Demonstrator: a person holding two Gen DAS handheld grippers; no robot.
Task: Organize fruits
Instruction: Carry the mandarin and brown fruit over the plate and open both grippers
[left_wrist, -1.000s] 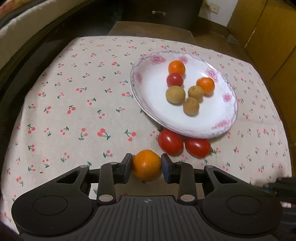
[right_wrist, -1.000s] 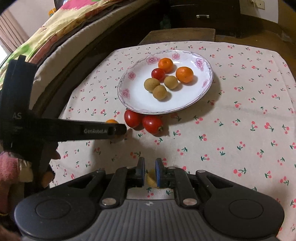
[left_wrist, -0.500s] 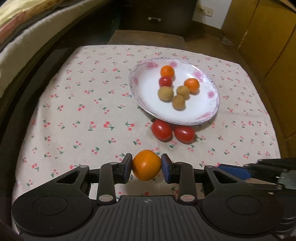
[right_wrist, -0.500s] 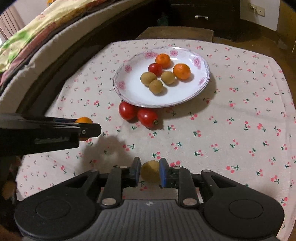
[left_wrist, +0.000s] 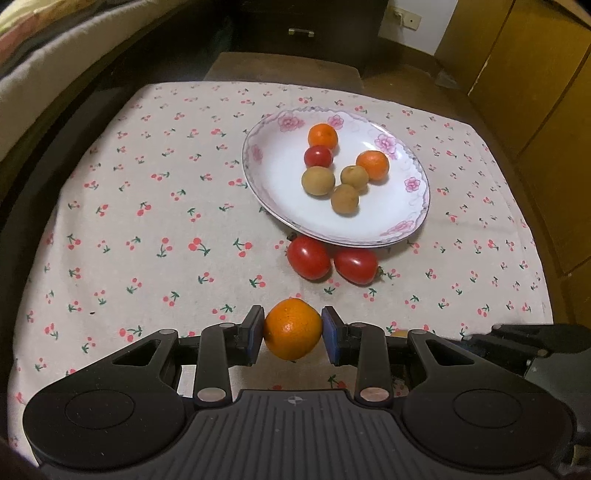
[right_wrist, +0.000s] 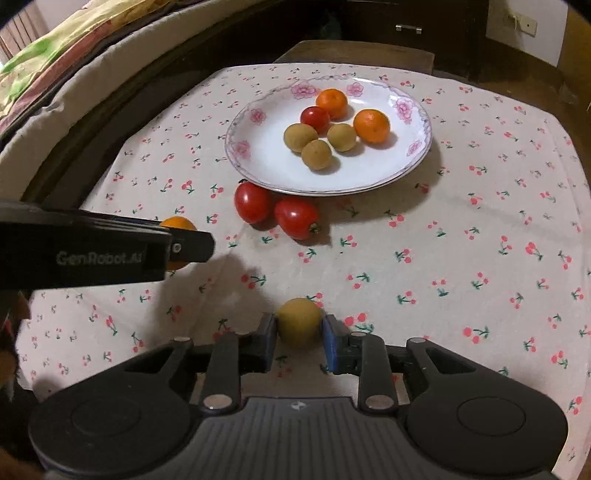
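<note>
My left gripper (left_wrist: 293, 326) is shut on a small orange (left_wrist: 293, 334) and holds it just above the cherry-print cloth, near the front edge. From the right wrist view the same orange (right_wrist: 177, 223) peeks out behind that gripper's finger (right_wrist: 192, 245). The jaws of my right gripper (right_wrist: 299, 338) are opening, and a tan longan (right_wrist: 299, 321) lies on the cloth between the pads. The flowered white plate (left_wrist: 280, 173) holds two oranges, a tomato and three longans. Two red tomatoes (left_wrist: 308, 257) (left_wrist: 355, 266) lie on the cloth against the plate's near rim.
The table's cloth (left_wrist: 147, 229) fills the view. A bed with bedding (right_wrist: 55, 74) runs along the left side, a dark drawer cabinet (left_wrist: 301, 33) stands beyond the table, and wooden cabinet doors (left_wrist: 546, 92) are at the right. A wooden stool top (right_wrist: 354, 55) adjoins the far edge.
My right jaws went from nearly shut to spread around the longan. The left gripper, still gripping the orange, rose a little and drew back from the plate.
</note>
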